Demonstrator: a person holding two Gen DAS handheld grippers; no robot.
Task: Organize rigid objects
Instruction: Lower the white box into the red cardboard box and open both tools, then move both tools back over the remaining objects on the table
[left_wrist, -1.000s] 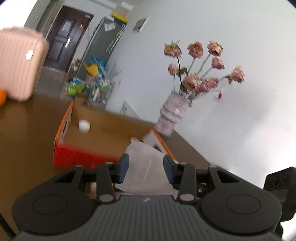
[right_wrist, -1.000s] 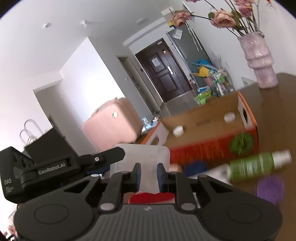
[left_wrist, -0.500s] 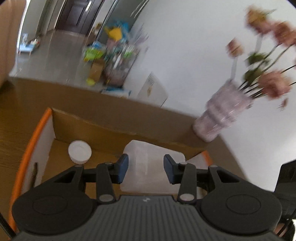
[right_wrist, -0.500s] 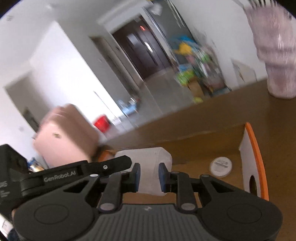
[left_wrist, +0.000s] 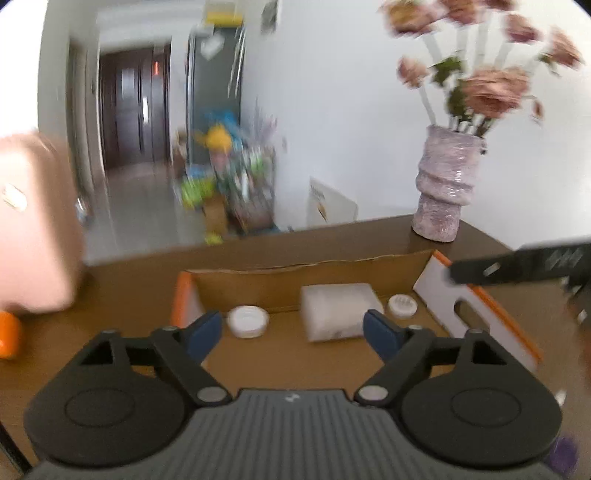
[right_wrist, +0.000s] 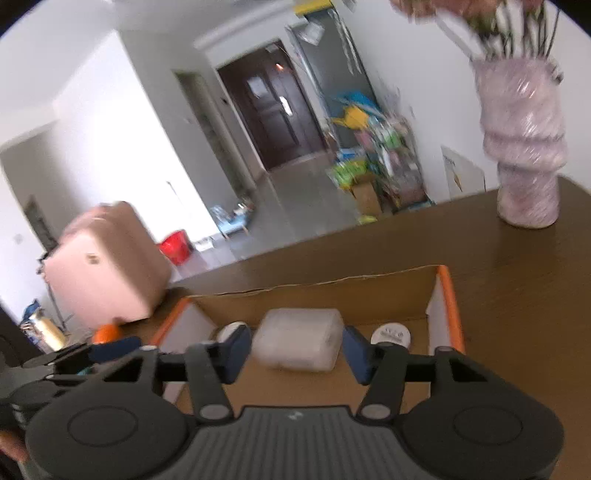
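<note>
Both grippers hang over an open cardboard box (left_wrist: 369, 260) on a brown table (right_wrist: 517, 258). Left gripper (left_wrist: 293, 332) — fingers spread wide, holding nothing. Right gripper (right_wrist: 297, 350) — fingers likewise spread, flanking a white block (right_wrist: 297, 339) without touching it. The block lies on the box floor near the back wall, between two round white lids (left_wrist: 247, 321) (left_wrist: 402, 305). A pink vase (left_wrist: 445, 184) of flowers stands beyond the box.
</note>
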